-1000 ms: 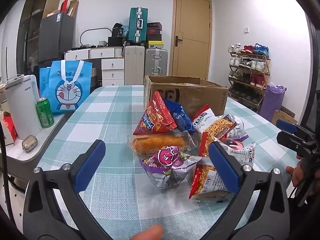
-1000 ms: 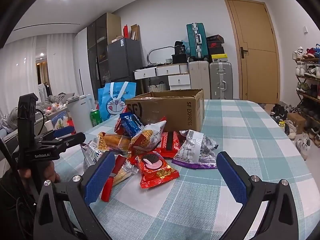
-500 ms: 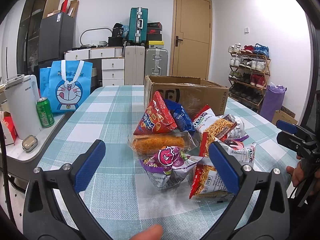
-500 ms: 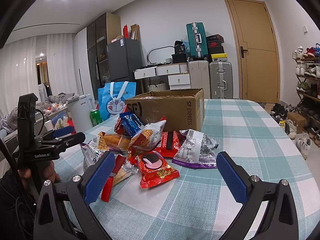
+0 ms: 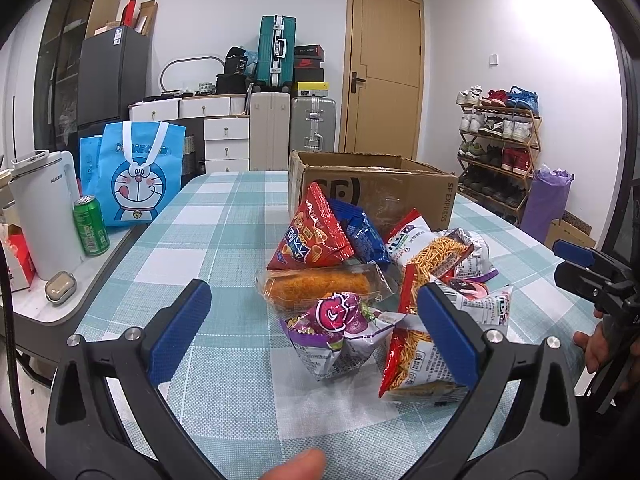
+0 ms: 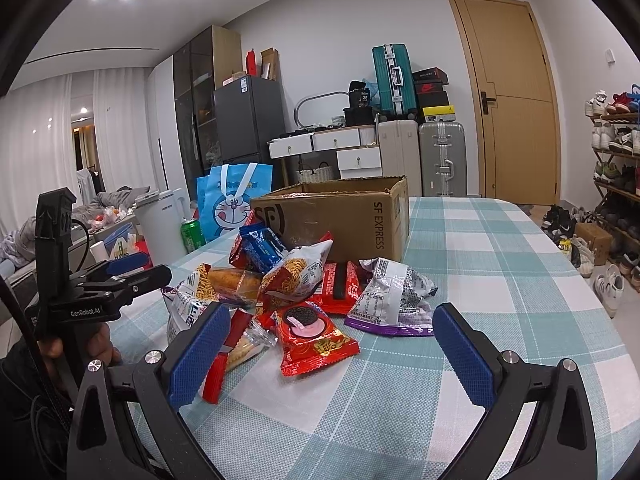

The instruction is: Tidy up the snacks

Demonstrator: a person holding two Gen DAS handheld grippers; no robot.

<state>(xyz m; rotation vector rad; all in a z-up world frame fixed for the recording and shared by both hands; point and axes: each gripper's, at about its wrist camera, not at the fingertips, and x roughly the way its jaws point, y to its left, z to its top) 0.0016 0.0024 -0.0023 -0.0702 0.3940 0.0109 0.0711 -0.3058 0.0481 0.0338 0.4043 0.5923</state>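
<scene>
A heap of snack packets lies mid-table in front of an open cardboard box point(image 5: 372, 196) point(image 6: 340, 216). Nearest in the left wrist view are a purple packet point(image 5: 336, 328), a wrapped bread roll point(image 5: 320, 286), a red triangular bag point(image 5: 310, 236) and a noodle-snack bag point(image 5: 416, 368). The right wrist view shows a red cookie packet point(image 6: 310, 336) and a silver-purple packet point(image 6: 390, 300) closest. My left gripper point(image 5: 314, 332) stands open just short of the heap, holding nothing. My right gripper point(image 6: 330, 356) is open too, near the cookie packet, empty.
The checked tablecloth point(image 5: 224, 360) has bare room on the left and front. A side counter holds a white kettle point(image 5: 44, 208), a green can point(image 5: 91, 225) and a blue cartoon bag point(image 5: 138, 176). A shoe rack point(image 5: 496, 152) and a door stand beyond.
</scene>
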